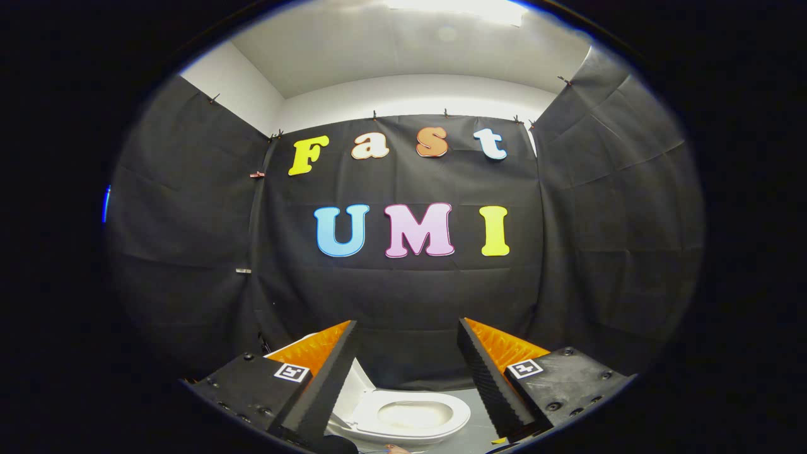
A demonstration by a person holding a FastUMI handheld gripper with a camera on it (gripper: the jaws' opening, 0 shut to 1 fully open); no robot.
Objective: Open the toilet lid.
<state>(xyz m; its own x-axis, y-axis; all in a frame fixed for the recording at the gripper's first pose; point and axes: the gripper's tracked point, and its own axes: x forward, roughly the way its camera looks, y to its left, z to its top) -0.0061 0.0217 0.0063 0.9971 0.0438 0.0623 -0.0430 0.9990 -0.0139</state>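
A white toilet (413, 416) stands on the floor well below and between my fingers, its oval seat and bowl showing from above. Its white lid (358, 381) stands raised at the bowl's left side, partly hidden behind my left finger (328, 372). My gripper (406, 323) is open, the two fingers spread wide with nothing between them. It hangs high above the toilet and touches neither lid nor seat. The fingertips point at the booth's back wall.
Black cloth walls (403, 290) close the booth at the back and on both sides, right behind the toilet. Grey floor (470, 435) shows to the right of the bowl. White room wall and ceiling rise above the cloth.
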